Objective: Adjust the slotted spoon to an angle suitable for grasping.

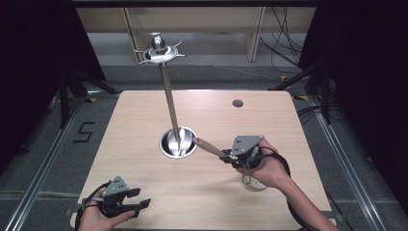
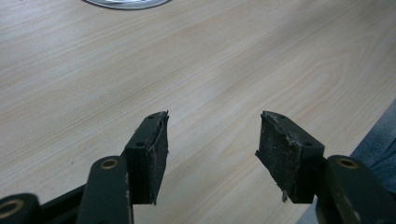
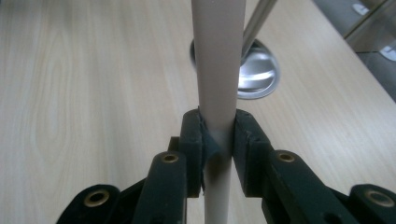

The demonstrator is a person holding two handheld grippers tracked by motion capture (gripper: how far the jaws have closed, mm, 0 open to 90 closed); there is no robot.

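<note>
A pale beige rod-like handle (image 1: 208, 146) slants over the table, and my right gripper (image 1: 225, 157) is shut on it. In the right gripper view the handle (image 3: 218, 60) runs straight up between the two pads, which press on it from both sides; my right gripper (image 3: 218, 135) is clamped around its lower part. The handle's far end lies by the round base (image 1: 169, 144) of a metal stand. My left gripper (image 1: 143, 204) rests near the table's front left corner. In the left gripper view it (image 2: 212, 140) stands open, with bare wood between the pads.
The metal stand's thin pole (image 1: 169, 96) rises from the base to a hooked top piece (image 1: 159, 50). A white object (image 1: 255, 184) sits under the right hand. A small round grommet (image 1: 237, 103) marks the far right of the wooden table (image 1: 269, 125).
</note>
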